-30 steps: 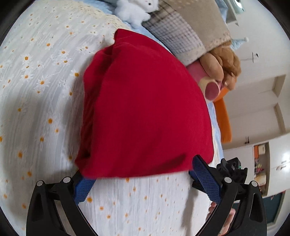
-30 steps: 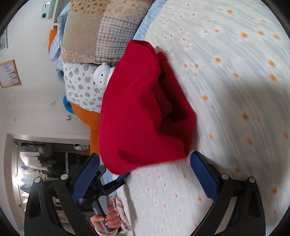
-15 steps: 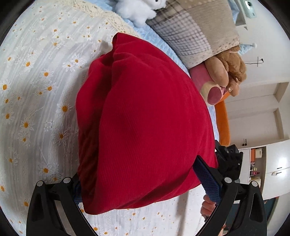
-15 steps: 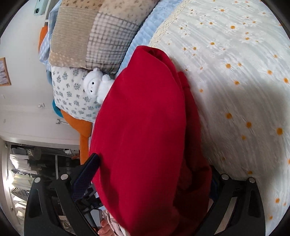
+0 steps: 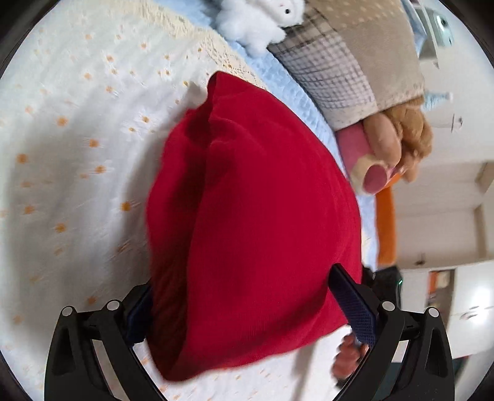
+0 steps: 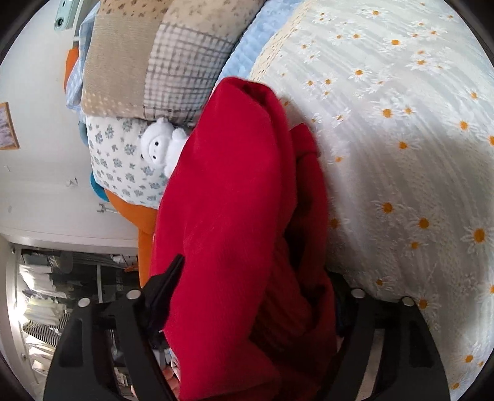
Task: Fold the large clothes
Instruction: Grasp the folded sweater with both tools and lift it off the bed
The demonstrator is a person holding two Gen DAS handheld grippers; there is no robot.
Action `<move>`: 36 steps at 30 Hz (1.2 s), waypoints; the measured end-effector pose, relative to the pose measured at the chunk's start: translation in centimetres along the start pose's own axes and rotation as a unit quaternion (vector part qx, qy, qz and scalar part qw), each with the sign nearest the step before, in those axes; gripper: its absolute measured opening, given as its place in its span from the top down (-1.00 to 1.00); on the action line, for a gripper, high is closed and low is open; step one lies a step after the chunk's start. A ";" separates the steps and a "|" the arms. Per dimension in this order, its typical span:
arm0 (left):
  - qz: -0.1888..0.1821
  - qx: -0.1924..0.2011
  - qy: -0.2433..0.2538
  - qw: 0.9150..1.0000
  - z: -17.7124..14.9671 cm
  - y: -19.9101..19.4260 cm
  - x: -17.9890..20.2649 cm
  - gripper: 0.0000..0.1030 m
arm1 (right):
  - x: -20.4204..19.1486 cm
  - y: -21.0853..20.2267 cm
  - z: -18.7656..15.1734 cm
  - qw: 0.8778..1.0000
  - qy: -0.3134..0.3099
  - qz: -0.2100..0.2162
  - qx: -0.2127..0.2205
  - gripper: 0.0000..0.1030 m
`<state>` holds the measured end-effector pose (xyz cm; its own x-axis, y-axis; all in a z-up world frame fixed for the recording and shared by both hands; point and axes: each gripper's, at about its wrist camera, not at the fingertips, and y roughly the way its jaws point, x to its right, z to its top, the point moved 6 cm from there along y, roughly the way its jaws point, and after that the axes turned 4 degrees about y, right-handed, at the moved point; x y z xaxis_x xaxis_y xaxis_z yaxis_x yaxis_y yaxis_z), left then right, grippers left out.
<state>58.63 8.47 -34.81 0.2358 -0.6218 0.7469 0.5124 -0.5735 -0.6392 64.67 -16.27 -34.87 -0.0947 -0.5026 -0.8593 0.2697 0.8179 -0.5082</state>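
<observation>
A folded red garment (image 5: 256, 222) lies on the white daisy-print bedspread (image 5: 68, 148) and fills the middle of both views. In the left wrist view its near edge sits between the wide-apart fingers of my left gripper (image 5: 247, 311), which is open around it. In the right wrist view the same red garment (image 6: 234, 234) bulges between the fingers of my right gripper (image 6: 247, 308); the fingers press into the cloth on both sides and their pads are mostly hidden by it.
A patchwork pillow (image 5: 349, 58), a white plush toy (image 5: 259, 21) and a brown teddy bear (image 5: 401, 138) lie at the head of the bed. A floral pillow (image 6: 123, 160) and orange cushion (image 6: 145, 225) sit beside them. Cupboards (image 5: 463, 302) stand beyond the bed edge.
Both grippers have moved forward onto the garment, so its near edge now lies between the fingers. The right gripper's fingers have closed in on the cloth. The garment has bunched up higher.
</observation>
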 end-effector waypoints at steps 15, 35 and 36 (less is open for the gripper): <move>0.014 0.066 0.128 0.989 0.3 -2.9 5.9 -0.19 | -4.2 -0.7 -1.8 0.995 -0.087 -0.043 0.000 0.21; 0.094 0.285 0.141 0.944 -13.2 -54.1 -3.0 -0.13 | -36.4 9.0 -35.4 0.942 -0.279 0.110 -0.152 0.21; 0.099 0.295 0.135 0.941 -14.4 -56.4 -4.1 -0.14 | -37.7 10.1 -37.7 0.937 -0.287 0.116 -0.164 0.21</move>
<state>16.87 35.71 -4.50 0.1974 -0.8444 0.4980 0.8686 -0.0849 -0.4882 34.82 21.47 -9.79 0.4857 -0.2919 -0.8240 -0.0986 0.9183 -0.3834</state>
